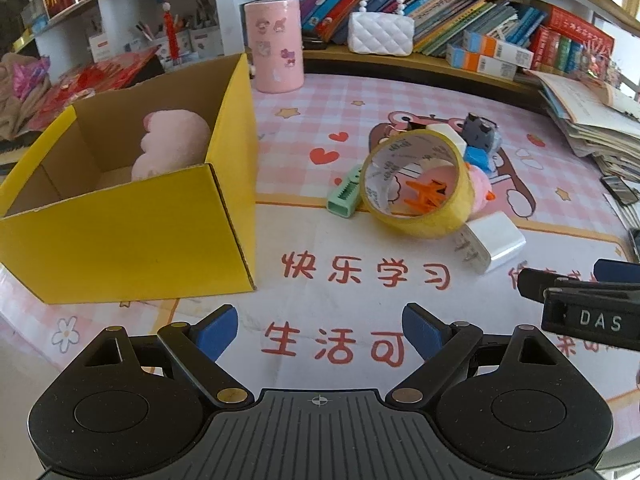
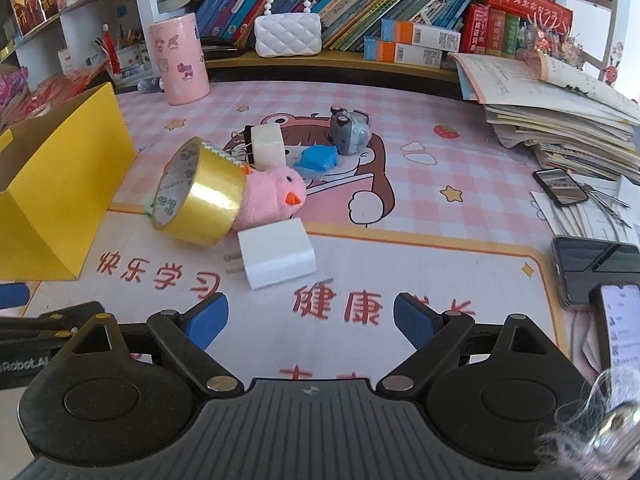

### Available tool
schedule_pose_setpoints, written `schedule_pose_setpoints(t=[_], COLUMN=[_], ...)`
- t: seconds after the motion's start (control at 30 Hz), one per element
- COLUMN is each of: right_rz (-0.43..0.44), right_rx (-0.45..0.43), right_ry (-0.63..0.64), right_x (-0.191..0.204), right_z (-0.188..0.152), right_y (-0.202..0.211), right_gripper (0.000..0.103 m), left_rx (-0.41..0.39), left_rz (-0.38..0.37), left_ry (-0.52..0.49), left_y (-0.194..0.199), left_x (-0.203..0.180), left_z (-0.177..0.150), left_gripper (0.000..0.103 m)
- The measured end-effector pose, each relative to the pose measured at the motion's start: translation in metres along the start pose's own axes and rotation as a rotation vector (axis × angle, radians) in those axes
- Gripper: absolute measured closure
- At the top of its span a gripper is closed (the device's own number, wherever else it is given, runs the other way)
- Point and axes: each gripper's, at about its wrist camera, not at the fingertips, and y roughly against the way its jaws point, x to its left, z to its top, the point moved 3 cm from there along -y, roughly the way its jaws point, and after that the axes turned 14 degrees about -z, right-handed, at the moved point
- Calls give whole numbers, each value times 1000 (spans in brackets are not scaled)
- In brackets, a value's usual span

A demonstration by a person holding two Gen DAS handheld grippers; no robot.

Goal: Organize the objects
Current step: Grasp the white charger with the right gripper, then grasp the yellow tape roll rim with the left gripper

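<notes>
Looking near to far, we see a pink checked desk mat (image 2: 420,184) w/ red characters and a cartoon print, covering the desk under both grippers. On it, left, a yellow cardboard box (image 1: 132,236) stands open w/ a pink plush (image 1: 172,144) inside. Mid-mat sits a small heap: white charger (image 2: 276,258) nearest, yellow tape roll (image 2: 200,194) tilted on edge against a pink chick toy (image 2: 276,194), then a white binder clip (image 2: 267,145), blue block (image 2: 316,160) and grey toy (image 2: 350,130). Right edge – phones (image 2: 592,268) and a stack of papers (image 2: 560,120). Farther back, a pink cylinder tin (image 2: 179,64), white quilted purse (image 2: 287,34) and a shelf of books (image 2: 360,4).

Hard to make out: a green item (image 1: 344,196) half behind the roll, something orange (image 1: 426,196) seen thru its hole, and fuzzy silvery stuff at the right view's lower corner.

Left gripper (image 1: 318,330) – pads wide apart, nothing between, hovering over bare mat. Right gripper (image 2: 310,320) likewise spread, empty, short of the charger. Each shows at the edge of the other's view.
</notes>
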Motion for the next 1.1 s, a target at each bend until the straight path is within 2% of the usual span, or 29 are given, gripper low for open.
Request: schedule_pose_setpoints(t=[0.17, 0.37, 0.5, 0.7, 0.8, 0.93, 1.1], right_rz=[26, 74, 107, 139, 151, 143, 87], right_rx=[-6, -68, -51, -19, -29, -36, -58], right_ry=[28, 137, 194, 243, 244, 229, 147], right_x=[3, 16, 27, 41, 43, 37, 3], right_z=[9, 20, 22, 21, 20, 21, 24], right_y=[-16, -32, -47, -62, -63, -57, -42], right_gripper=[14, 18, 28, 28, 40, 41, 41], left_rx=[1, 5, 11, 14, 9, -5, -10], left_rz=[33, 58, 74, 102, 105, 65, -44], left_ry=[30, 37, 35, 49, 53, 42, 0], left_y=[-4, -7, -8, -6, -5, -8, -21], left_x=[3, 4, 5, 10, 11, 4, -22], left_z=[4, 7, 8, 7, 8, 12, 20], left_gripper=[12, 12, 12, 12, 12, 12, 12])
